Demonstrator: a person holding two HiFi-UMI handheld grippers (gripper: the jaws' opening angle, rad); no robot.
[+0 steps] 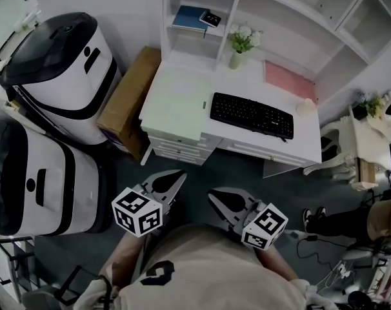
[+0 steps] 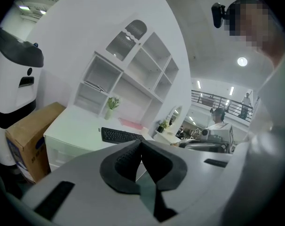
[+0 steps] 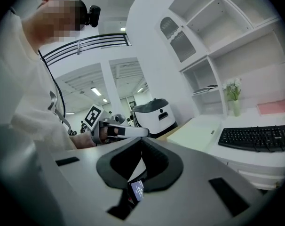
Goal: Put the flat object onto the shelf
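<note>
Pink flat object (image 1: 288, 79) is lying upper right on white desk (image 1: 247, 82), while left gripper (image 1: 180, 174) and right gripper (image 1: 213, 194) are hovering lower centre, jaws pressed together, holding nothing.

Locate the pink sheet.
Head view: the pink sheet lies flat at the back right of the desk, behind the keyboard and right of the flower vase.

Black keyboard (image 1: 251, 115) on white desk (image 1: 242, 82) (flower vase (image 1: 236, 58) behind).
</note>
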